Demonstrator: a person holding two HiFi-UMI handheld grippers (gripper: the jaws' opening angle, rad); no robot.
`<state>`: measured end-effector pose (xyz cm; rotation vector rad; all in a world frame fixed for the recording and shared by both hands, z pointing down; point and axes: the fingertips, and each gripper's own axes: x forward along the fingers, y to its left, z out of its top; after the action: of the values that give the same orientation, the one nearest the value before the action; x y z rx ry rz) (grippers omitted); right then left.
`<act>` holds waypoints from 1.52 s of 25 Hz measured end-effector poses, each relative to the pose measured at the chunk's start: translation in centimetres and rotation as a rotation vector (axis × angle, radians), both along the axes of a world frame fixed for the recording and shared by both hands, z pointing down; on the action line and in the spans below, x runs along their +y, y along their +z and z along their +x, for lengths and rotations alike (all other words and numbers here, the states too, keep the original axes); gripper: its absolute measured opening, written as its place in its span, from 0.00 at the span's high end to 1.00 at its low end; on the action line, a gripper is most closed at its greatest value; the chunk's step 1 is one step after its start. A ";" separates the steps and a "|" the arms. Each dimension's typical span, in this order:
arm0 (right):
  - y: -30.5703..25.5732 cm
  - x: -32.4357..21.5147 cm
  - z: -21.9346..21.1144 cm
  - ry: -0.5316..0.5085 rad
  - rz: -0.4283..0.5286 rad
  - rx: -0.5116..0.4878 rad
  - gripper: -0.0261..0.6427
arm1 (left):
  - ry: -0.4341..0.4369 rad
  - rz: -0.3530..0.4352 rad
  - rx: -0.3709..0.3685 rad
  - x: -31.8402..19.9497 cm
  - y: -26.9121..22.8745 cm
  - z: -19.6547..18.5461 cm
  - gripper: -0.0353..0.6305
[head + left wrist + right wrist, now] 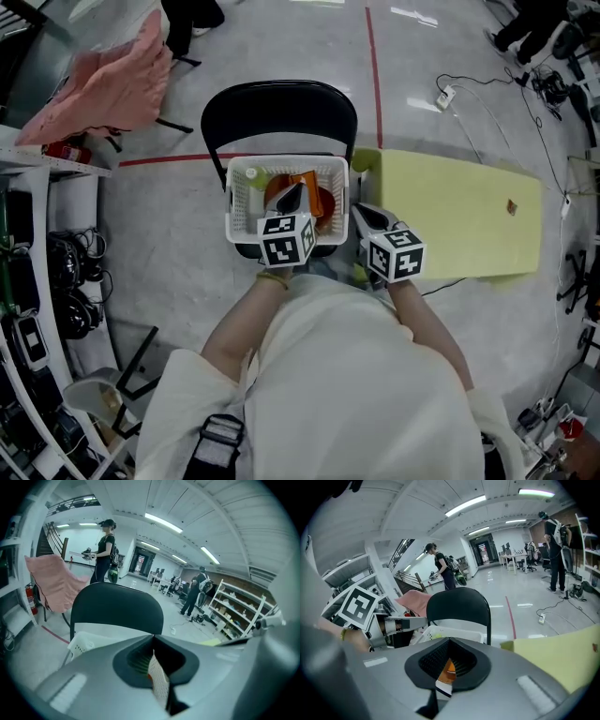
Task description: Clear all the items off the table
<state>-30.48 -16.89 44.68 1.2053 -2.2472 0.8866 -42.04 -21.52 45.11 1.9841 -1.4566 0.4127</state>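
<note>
The clenched, empty left gripper [298, 187] hides much of the orange packet [307, 178] in the white basket [238, 211], whose long axis runs nine to three o'clock. The right gripper [359, 210] is likewise clenched and empty.

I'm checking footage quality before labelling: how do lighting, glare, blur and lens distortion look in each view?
Head view: evenly lit, sharp, lamp glare on the floor, fisheye curving at the edges. Left gripper view: dark vignette, the left gripper soft up close, the chair sharp. Right gripper view: same vignette, ceiling lights bowed, the right gripper blurred.
</note>
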 end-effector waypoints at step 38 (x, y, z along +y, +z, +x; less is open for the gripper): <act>-1.7 13.2 25.9 0.441 0.038 0.013 0.96 | 0.595 0.008 0.026 11.1 -4.2 30.5 0.93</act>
<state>-4.62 -3.71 42.98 1.7583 -2.0265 0.9894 -11.53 -10.45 40.95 2.3983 -0.8251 0.6250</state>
